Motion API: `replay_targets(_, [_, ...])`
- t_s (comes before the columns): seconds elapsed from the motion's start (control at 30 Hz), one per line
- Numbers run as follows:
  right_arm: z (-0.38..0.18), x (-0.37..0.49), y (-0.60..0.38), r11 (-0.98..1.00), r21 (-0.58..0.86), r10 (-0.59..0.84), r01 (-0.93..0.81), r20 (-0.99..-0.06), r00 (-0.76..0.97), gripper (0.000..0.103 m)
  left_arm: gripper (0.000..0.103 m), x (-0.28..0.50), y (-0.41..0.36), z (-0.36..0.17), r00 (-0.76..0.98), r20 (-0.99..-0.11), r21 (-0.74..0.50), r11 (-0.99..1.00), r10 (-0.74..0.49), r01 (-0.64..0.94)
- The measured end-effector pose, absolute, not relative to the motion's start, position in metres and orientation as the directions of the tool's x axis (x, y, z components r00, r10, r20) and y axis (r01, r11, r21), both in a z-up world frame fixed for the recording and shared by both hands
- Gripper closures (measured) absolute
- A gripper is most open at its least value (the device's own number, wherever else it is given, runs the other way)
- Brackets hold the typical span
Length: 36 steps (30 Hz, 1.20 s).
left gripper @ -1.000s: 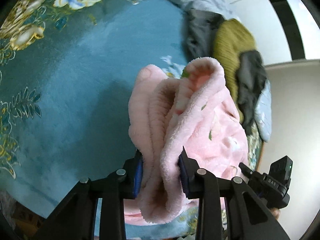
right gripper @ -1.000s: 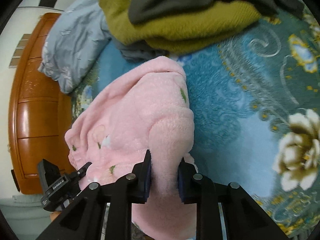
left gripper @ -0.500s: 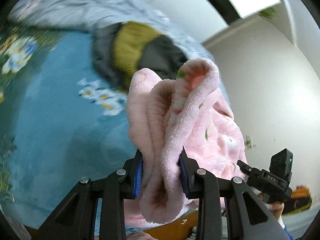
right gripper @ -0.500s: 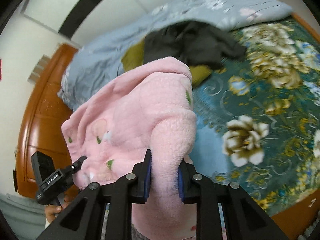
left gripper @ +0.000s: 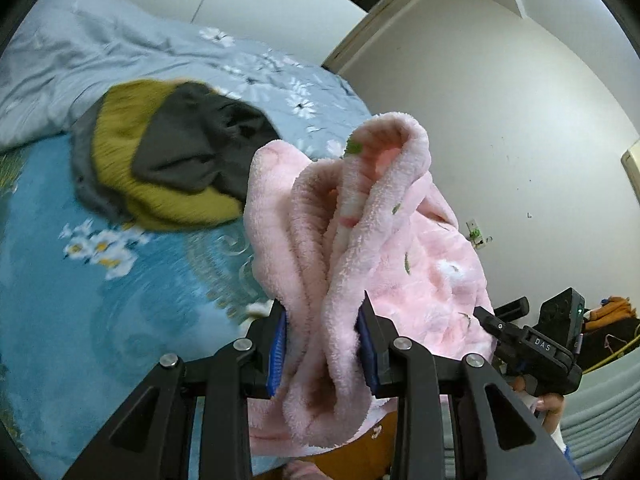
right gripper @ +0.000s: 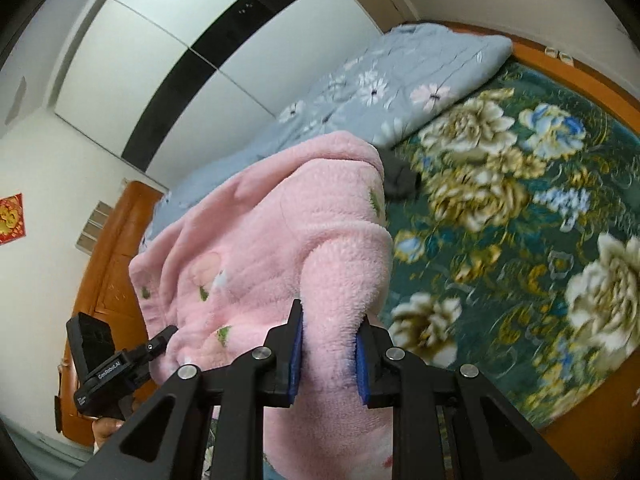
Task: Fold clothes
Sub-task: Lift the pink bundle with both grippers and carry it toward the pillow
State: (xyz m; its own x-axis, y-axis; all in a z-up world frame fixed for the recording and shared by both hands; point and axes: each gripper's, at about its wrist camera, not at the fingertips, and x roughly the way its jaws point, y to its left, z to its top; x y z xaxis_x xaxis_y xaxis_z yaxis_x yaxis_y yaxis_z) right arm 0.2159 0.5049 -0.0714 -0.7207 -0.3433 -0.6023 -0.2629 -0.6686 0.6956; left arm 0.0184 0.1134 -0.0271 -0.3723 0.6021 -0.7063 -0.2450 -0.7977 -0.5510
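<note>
Both grippers are clenching a pink fleece garment [left gripper: 400, 248] and holding it up above a bed.

The left gripper [left gripper: 322, 350] is squeezing bunched folds of the fleece between its blue pads; the right gripper [right gripper: 328, 354] is pinching another thick fold, and the cloth is hanging between the two. In the left wrist view the right gripper's body is showing the letters "DAS"; in the right wrist view the left gripper's body is carrying a small white label too fine to read. A teal floral bedspread [right gripper: 520, 240] is covering the bed, with a grey-blue flowered quilt [right gripper: 400, 92] at its far side and a heap of olive and dark clothes [left gripper: 168, 156] lying on it. An orange wooden bed frame [right gripper: 112, 264], white walls and a red wall decoration [right gripper: 10, 220] are surrounding it.
</note>
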Motion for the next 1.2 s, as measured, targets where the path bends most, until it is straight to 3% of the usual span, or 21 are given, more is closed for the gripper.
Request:
replay_targets(0.27, [-0.090,0.206,0.637,-0.717,0.662,-0.388,-0.217,-0.638,-0.665,0.080,0.071,0.026,0.247,-0.034,-0.448,-0.678,-0.587,-0.796,0.583,-0.146])
replay_targets(0.5, [-0.124,0.204,0.741,-0.726,0.645,-0.406,-0.239,-0.682,-0.608,0.080,0.071,0.020,0.349,-0.053,-0.407,-0.714,-0.594,-0.800,0.570,-0.080])
replay_targets(0.83, [-0.195,0.162,0.842,-0.688,0.614,-0.369,-0.388,-0.756,-0.541,0.080,0.071,-0.063,0.458,-0.116,-0.271,-0.751,-0.599,-0.794,0.603,-0.106])
replay_targets(1.2, [-0.276,0.056,0.922,-0.681,0.514,-0.363,-0.522,-0.856,-0.369,0.080,0.071,-0.172,0.528,-0.215,-0.132,-0.766,-0.635,-0.773,0.629,-0.004])
